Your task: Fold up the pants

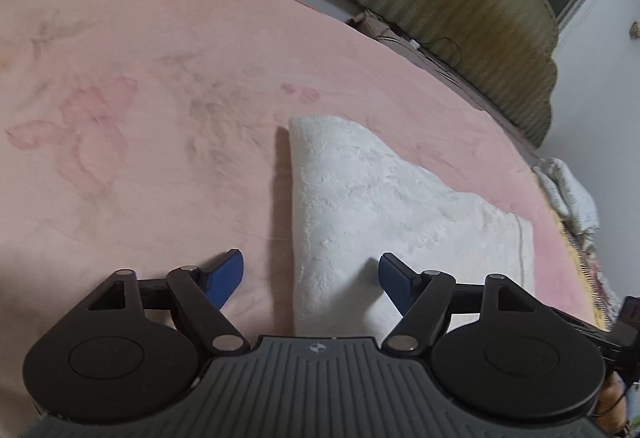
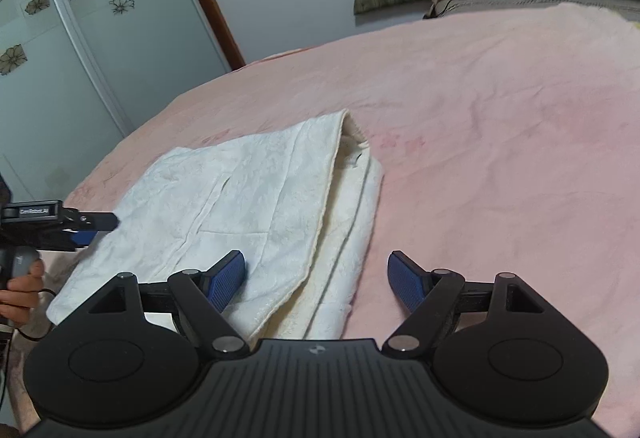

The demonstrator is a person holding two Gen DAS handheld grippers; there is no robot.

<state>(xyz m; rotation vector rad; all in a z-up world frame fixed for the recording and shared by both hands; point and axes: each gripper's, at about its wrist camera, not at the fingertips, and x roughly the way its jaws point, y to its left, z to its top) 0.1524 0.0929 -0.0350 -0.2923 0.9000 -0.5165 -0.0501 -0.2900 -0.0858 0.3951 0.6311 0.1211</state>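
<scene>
Hovering over white pants (image 2: pixel 248 198), folded, lying on pink blanket (image 2: pixel 500 118). We hold left gripper (image 1: pixel 311 280) and right gripper (image 2: pixel 316 280) spread, gripping nothing. Fabric looks soft, light, limp; we'd pinch layered edge nearest right gripper.

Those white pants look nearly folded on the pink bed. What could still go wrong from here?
The folded white pants show uneven layers at their right edge, so a nudge from the open right gripper might spread them. The open left gripper straddles the other edge and could drag it across the fluffy pink blanket.
</scene>
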